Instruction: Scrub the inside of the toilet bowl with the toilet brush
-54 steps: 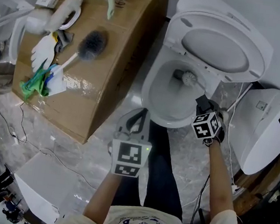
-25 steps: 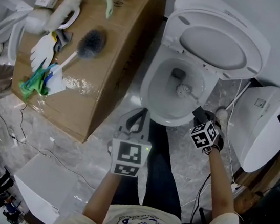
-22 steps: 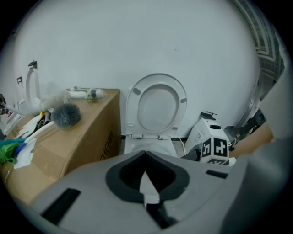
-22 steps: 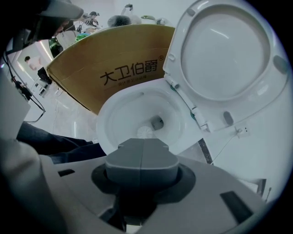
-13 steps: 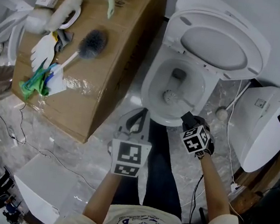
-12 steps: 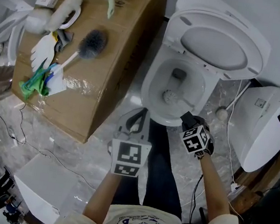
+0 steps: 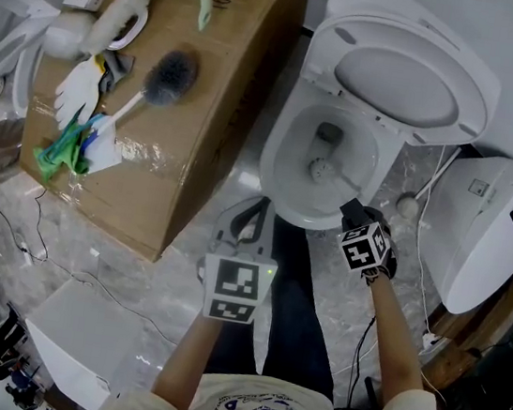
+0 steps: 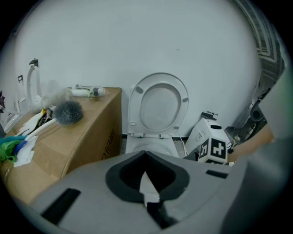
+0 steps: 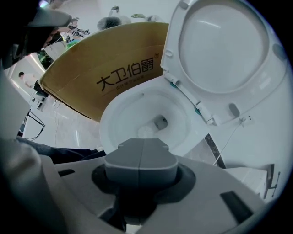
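One more sweep: my right claw [image 7: 355, 209] pinches the toilet brush [image 7: 321, 171], its head now nearer the hole of the toilet bowl [image 7: 271, 168]. Scrubbing goes on. My left claw [image 7: 258, 205] is pressed together, empty.

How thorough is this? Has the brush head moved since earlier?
Yes. The toilet brush head went from right of the drain hole to its near side.

The toilet brush [image 9: 145, 131] handle is hidden behind the right gripper [image 9: 139, 157] in its own view; only the head shows.
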`<action>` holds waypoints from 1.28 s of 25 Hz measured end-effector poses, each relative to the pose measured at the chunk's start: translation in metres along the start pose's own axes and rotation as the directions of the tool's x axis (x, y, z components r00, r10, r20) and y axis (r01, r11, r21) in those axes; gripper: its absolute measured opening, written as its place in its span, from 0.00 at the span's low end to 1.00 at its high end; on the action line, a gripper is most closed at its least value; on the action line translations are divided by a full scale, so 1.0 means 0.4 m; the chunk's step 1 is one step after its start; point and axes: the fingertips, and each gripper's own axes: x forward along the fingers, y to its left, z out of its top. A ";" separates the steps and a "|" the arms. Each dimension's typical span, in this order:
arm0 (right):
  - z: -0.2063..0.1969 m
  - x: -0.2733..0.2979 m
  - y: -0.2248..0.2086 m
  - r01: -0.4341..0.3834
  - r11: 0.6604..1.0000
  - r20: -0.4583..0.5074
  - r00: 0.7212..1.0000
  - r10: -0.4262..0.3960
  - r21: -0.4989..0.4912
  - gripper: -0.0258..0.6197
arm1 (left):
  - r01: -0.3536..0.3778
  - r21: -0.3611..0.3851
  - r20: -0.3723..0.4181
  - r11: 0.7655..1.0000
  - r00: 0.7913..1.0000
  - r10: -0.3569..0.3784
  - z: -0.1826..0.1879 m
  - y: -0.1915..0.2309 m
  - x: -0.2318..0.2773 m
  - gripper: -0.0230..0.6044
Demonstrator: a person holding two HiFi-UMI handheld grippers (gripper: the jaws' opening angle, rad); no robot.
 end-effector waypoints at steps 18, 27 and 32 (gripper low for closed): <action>0.086 0.024 -0.187 0.150 0.986 -0.010 0.989 -0.151 -0.073 0.30 | -0.013 -0.016 -0.008 1.000 1.000 0.013 -0.003 0.035 0.008 0.04; 0.073 0.042 -0.138 0.117 0.987 -0.030 0.992 -0.121 -0.110 0.30 | -0.018 -0.017 -0.005 1.000 1.000 0.018 -0.006 0.036 0.003 0.04; 0.035 0.029 -0.081 0.064 0.993 -0.044 0.997 -0.069 -0.098 0.30 | -0.021 -0.022 -0.002 1.000 1.000 0.021 -0.010 0.035 -0.002 0.04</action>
